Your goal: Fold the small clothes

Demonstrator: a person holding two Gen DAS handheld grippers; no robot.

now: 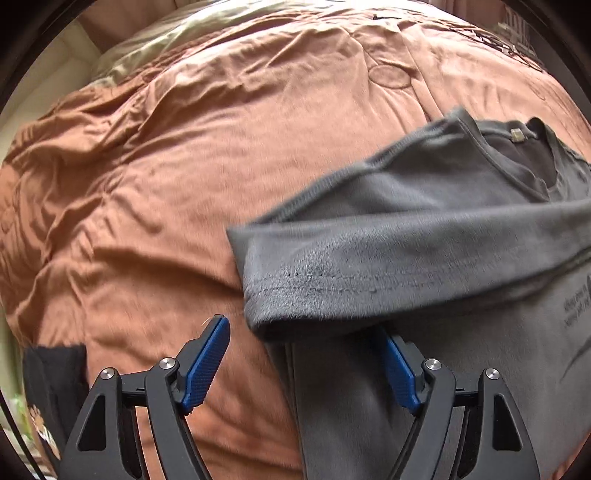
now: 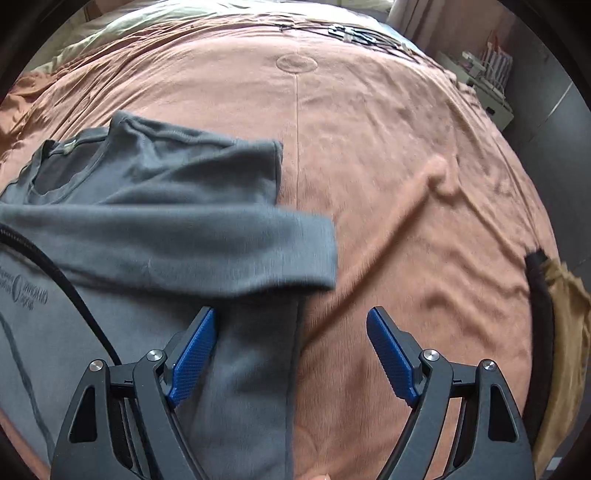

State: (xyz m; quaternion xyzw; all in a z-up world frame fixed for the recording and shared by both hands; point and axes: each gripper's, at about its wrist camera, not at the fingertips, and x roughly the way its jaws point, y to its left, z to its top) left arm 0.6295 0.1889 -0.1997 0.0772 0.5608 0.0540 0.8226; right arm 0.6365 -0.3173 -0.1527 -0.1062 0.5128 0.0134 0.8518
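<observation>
A grey long-sleeved shirt (image 1: pixel 424 206) lies flat on a rust-orange bedspread (image 1: pixel 166 184), collar toward the far side. One sleeve (image 1: pixel 388 269) is folded across the chest. My left gripper (image 1: pixel 303 332) is open at the shirt's left edge; the sleeve cuff lies over its right fingertip. In the right wrist view the shirt (image 2: pixel 155 192) fills the left half, with a sleeve (image 2: pixel 229 247) folded across it. My right gripper (image 2: pixel 291 317) is open over the shirt's right edge, its left finger (image 2: pixel 195 354) above the cloth.
A dark garment (image 1: pixel 51 376) lies at the bed's lower left edge. A tan and black cloth (image 2: pixel 554 314) hangs at the bed's right edge. Cables and small items (image 2: pixel 354 35) lie at the far side. A black cable (image 2: pixel 66 288) crosses the shirt.
</observation>
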